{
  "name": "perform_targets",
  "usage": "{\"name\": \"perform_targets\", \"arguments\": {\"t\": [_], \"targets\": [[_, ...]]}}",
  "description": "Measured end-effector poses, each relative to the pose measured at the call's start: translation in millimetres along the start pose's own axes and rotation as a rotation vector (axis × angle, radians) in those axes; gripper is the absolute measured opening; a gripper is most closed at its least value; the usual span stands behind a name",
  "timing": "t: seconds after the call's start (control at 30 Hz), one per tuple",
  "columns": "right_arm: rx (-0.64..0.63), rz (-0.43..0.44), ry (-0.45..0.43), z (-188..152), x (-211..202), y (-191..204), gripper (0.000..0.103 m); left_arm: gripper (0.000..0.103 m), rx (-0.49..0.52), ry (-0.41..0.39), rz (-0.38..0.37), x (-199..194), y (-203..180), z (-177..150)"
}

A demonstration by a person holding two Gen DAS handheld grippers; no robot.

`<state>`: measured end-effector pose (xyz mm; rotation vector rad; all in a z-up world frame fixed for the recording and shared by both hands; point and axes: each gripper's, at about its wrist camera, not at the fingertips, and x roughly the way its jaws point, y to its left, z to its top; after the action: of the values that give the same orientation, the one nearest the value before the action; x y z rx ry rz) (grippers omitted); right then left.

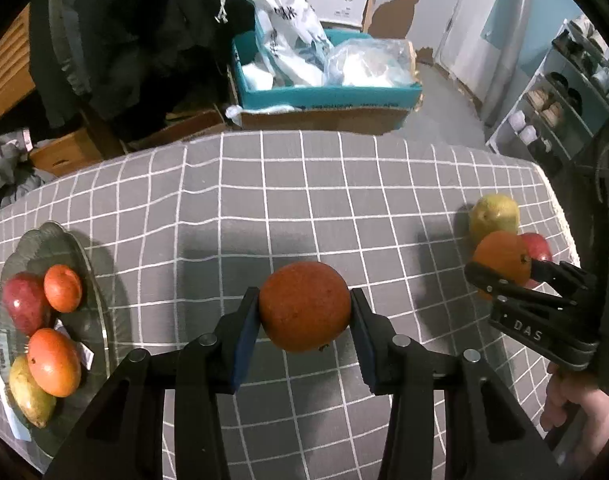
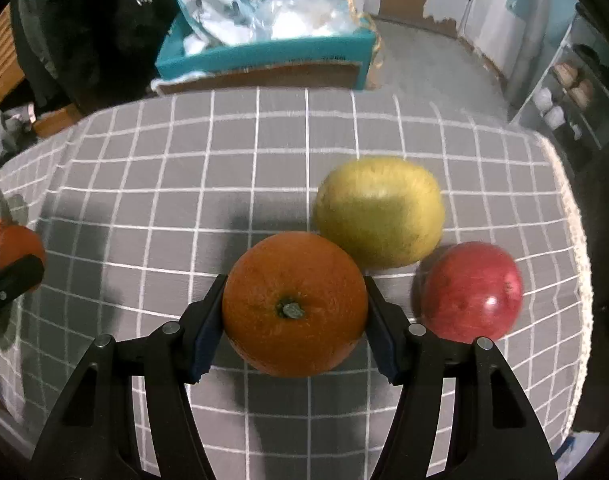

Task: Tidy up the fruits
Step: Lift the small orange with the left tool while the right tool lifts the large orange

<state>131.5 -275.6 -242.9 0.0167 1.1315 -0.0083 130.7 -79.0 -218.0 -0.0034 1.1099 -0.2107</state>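
My left gripper [image 1: 304,304] is shut on a round orange-red fruit [image 1: 304,320], held a little above the grey checked tablecloth [image 1: 264,208]. A glass plate [image 1: 86,248] at the left holds a red apple [image 1: 22,304], two orange fruits [image 1: 62,288] and a yellow-green one [image 1: 30,398]. My right gripper [image 2: 295,292] has its pads pressed on an orange [image 2: 294,308] whose stem faces the camera. Just behind the orange lie a yellow fruit [image 2: 378,212] and a red apple [image 2: 472,292] on the cloth. In the left wrist view the right gripper [image 1: 504,270] shows at the right with its orange [image 1: 502,256].
The table's far edge runs across the top, its right edge has a pale fringe [image 2: 580,240]. Beyond it stand a teal box with plastic bags [image 1: 324,92], dark clothing [image 1: 124,40] and a shoe rack [image 1: 564,100]. A hand [image 1: 576,408] holds the right gripper's handle.
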Motion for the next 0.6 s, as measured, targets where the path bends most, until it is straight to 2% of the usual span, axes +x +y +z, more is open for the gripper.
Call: {"name": "perform_targets", "arguments": {"t": [0.6], "targets": [[-0.059, 0.014, -0.198, 3, -95, 25, 0.063, 0.044, -0.015, -0.112, -0.008, -63, 7, -2]]}}
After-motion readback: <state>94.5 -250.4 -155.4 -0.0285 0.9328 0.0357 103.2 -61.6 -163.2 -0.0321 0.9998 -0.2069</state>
